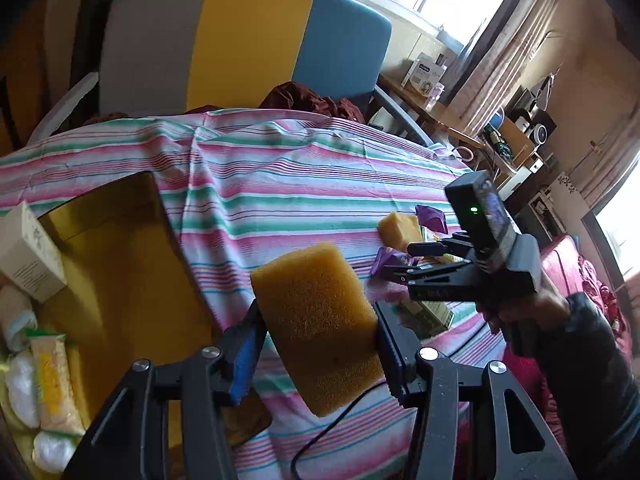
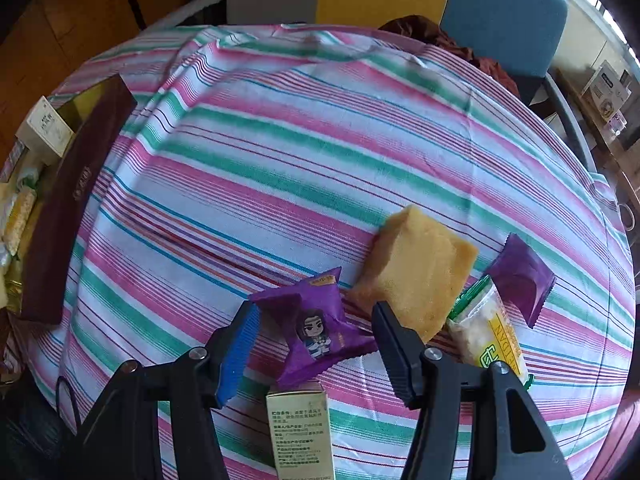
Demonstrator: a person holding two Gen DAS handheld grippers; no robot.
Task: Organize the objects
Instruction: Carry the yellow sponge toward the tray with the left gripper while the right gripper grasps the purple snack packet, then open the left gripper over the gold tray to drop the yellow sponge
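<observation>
Your left gripper [image 1: 318, 344] fingers clamped on a yellow sponge [image 1: 320, 332] above the bench [image 1: 280, 184], your right gripper [image 2: 316, 344] fingers apart around a purple snack packet [image 2: 316, 328]

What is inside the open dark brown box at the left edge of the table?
Inside the open dark brown box lie a white carton, a yellow snack packet and white wrapped pieces. Its gold floor shows; the nearest corner is out of frame.

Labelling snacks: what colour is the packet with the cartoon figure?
Purple, seen best in the right wrist view: the snack packet.
</observation>
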